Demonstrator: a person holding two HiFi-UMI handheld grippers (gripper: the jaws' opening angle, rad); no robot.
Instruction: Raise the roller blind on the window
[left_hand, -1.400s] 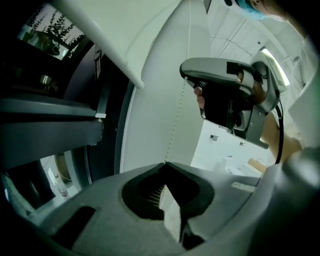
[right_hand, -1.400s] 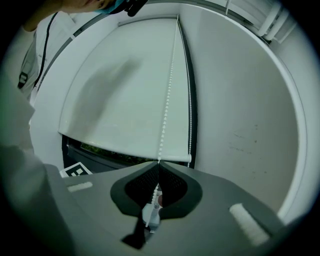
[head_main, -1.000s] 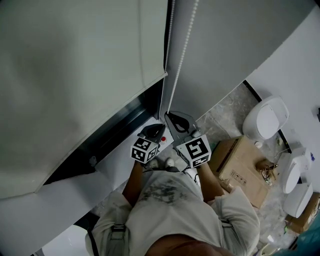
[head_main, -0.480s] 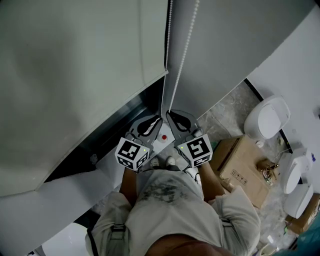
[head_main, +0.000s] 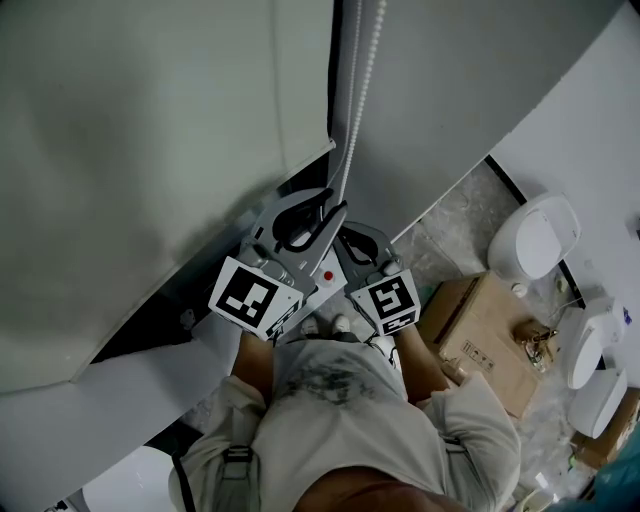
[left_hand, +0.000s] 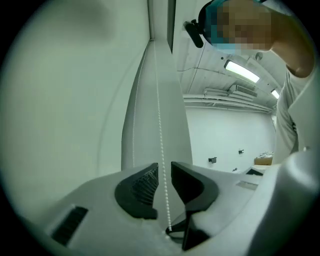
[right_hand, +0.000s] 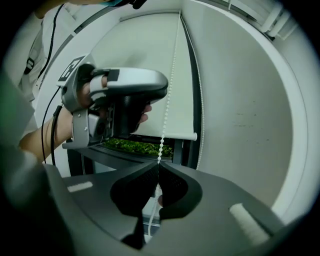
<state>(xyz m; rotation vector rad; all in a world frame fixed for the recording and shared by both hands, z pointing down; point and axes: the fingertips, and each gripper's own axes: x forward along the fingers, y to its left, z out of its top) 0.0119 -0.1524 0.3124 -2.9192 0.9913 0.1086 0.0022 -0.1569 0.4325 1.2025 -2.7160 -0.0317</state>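
Note:
The pale roller blind (head_main: 150, 150) hangs over most of the window, and its bottom bar (right_hand: 165, 134) stops a little above the sill. A white bead chain (head_main: 362, 90) drops along the blind's right edge. My left gripper (head_main: 335, 208) is raised against the chain. In the left gripper view the chain (left_hand: 160, 145) runs through a narrow gap between the jaws, so my left gripper (left_hand: 164, 172) is open. My right gripper (head_main: 342, 232) sits just below it. In the right gripper view my right gripper (right_hand: 158, 167) is shut on the chain (right_hand: 170, 85).
A dark window frame (head_main: 230, 260) and white sill (head_main: 240, 320) lie below the blind, with green plants (right_hand: 135, 146) outside. A grey wall (head_main: 450, 100) stands right of the chain. On the floor are a cardboard box (head_main: 490, 335) and white sanitary fixtures (head_main: 530, 240).
My left gripper has risen from beside the right one to a higher spot on the bead chain. The right gripper has stayed in place on the chain.

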